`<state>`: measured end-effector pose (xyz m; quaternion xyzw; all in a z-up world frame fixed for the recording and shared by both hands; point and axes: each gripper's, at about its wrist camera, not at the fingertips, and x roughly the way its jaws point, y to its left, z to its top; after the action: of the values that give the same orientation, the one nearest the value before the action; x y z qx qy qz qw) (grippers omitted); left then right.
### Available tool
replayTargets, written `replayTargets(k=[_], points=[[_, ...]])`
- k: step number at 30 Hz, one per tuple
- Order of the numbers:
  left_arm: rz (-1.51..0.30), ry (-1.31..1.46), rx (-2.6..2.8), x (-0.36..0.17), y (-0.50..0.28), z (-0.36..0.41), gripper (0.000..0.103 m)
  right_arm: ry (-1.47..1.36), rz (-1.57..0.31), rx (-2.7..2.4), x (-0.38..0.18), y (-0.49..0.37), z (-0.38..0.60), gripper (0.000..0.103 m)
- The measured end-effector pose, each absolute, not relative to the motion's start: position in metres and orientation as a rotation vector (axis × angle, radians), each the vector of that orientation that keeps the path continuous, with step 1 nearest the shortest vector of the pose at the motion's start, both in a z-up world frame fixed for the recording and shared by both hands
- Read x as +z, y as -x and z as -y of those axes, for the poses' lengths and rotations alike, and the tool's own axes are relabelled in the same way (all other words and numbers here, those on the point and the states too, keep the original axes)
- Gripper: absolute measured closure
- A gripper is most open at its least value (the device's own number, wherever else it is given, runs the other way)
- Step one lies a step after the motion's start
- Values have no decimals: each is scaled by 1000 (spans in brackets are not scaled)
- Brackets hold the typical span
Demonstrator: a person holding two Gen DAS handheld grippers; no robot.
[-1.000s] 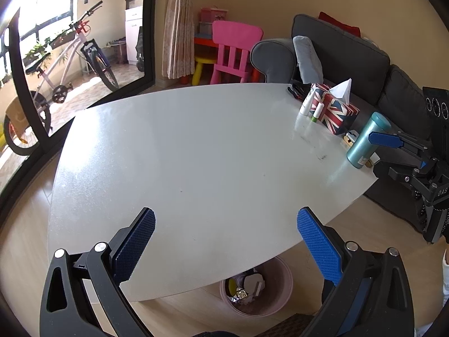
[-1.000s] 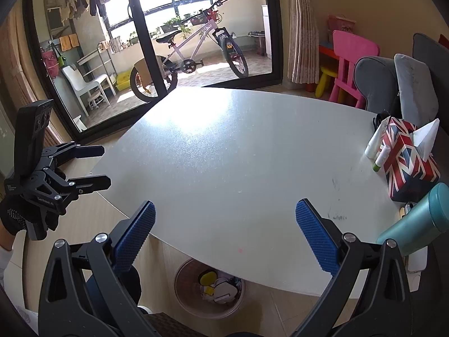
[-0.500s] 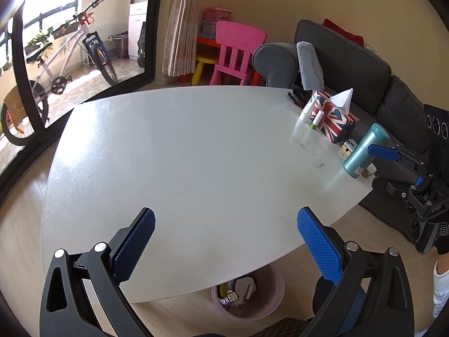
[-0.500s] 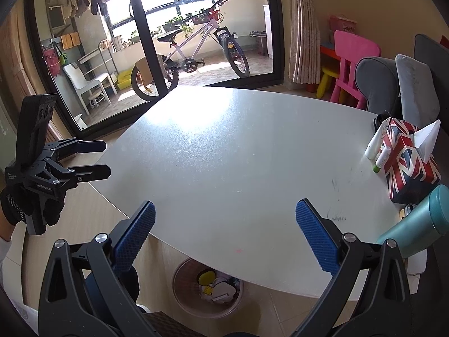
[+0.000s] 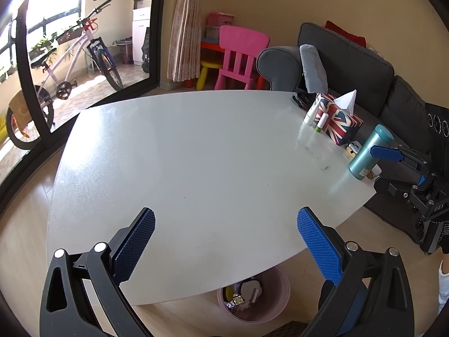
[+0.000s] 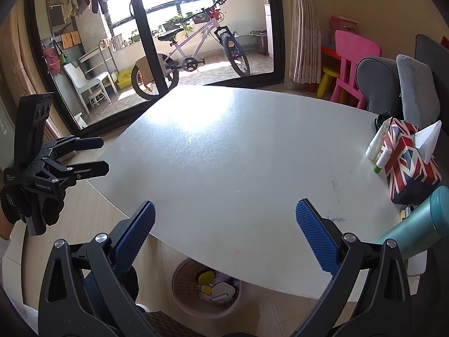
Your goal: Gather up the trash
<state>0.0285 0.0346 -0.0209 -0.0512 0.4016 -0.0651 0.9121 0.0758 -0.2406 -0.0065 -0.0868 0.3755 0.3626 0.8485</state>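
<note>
Left wrist view: left gripper [image 5: 226, 230] and right gripper [image 6: 225, 221] spread wide, empty, over bare tabletop [image 5: 196, 154]; bin [image 5: 254, 295] at bottom holds trash. Collecting looks finished.

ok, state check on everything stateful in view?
left gripper: jaws open, empty
right gripper: jaws open, empty
trash bin: on the floor under the table, holds trash
tissue box: tissue sticking up
teal bottle: upright, capped
</note>
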Motion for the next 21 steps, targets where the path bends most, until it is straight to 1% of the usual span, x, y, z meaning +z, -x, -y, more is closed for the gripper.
replayTargets(k=[21], points=[[-834, 95, -139, -22, -29, -32, 6, 183, -791, 762, -6, -75, 241, 4]])
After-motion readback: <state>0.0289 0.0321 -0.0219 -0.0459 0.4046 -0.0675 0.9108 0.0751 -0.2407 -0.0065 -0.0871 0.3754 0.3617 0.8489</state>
